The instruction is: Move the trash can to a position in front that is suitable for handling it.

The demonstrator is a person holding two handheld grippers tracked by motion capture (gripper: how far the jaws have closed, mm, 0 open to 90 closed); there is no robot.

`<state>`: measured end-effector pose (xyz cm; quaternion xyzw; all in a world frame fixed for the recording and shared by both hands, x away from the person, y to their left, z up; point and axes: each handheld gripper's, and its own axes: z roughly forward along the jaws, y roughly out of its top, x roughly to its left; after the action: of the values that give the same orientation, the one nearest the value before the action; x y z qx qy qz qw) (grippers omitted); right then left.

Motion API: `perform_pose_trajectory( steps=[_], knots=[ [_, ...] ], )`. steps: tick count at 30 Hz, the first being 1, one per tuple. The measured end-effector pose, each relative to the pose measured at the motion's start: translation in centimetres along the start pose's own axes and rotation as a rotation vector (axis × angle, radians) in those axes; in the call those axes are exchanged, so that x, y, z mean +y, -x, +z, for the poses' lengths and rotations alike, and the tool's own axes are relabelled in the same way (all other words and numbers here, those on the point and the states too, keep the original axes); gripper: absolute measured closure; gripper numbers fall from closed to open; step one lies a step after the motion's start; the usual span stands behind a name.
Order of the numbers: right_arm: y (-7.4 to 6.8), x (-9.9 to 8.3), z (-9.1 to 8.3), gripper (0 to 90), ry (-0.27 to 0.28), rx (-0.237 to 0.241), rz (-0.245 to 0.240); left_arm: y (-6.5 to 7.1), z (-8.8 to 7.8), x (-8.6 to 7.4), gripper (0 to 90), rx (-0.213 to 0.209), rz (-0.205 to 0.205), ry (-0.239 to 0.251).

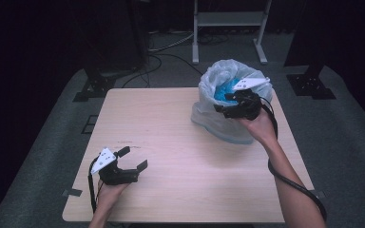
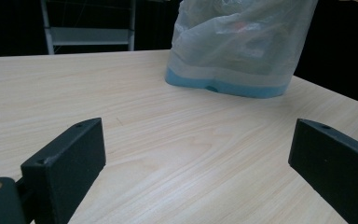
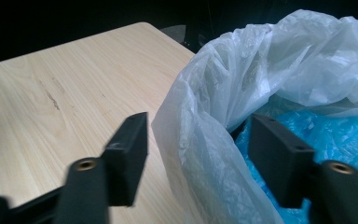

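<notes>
At 1 o'clock on the bench (image 1: 171, 142), the plastic bag (image 1: 214, 85) stands with the right gripper (image 3: 200, 154) straddling its rim, jaws apart, 1 inside. Closing could snag only thin film, which may tear or slip. Blue contents are unclear. Left gripper (image 1: 132, 159), jaws apart, waits at 7 o'clock.

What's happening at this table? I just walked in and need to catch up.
A person holds a gripper in each hand. The right gripper is open, its fingers straddling the rim of a white plastic bag with something blue inside. The left gripper hovers open over the bare wooden table, holding nothing.
</notes>
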<state>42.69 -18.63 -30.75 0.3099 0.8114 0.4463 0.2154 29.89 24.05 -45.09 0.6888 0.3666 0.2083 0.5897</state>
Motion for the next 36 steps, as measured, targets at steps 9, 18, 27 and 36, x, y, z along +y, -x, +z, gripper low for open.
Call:
perform_pose_trajectory(
  steps=[9, 18, 27, 36],
  knots=[
    [0.4, -0.4, 1.2, 58.5, -0.051, 0.015, 0.007, -0.8, -1.1, 0.7, 3.4, 0.019, -0.018, 0.041],
    [-0.4, -0.1, 2.2, 71.2, -0.075, 0.020, -0.033, -0.5, -1.2, 1.4, 3.4, -0.013, -0.027, 0.062],
    [-0.7, 0.0, 2.1, 74.2, -0.073, 0.040, -0.028, -0.4, -1.7, 2.1, 3.6, -0.012, -0.020, 0.070],
    [-2.6, 0.3, 2.2, 74.6, -0.065, 0.118, -0.080, -0.4, -2.0, 2.4, 3.6, -0.014, -0.008, 0.062]
  ],
)
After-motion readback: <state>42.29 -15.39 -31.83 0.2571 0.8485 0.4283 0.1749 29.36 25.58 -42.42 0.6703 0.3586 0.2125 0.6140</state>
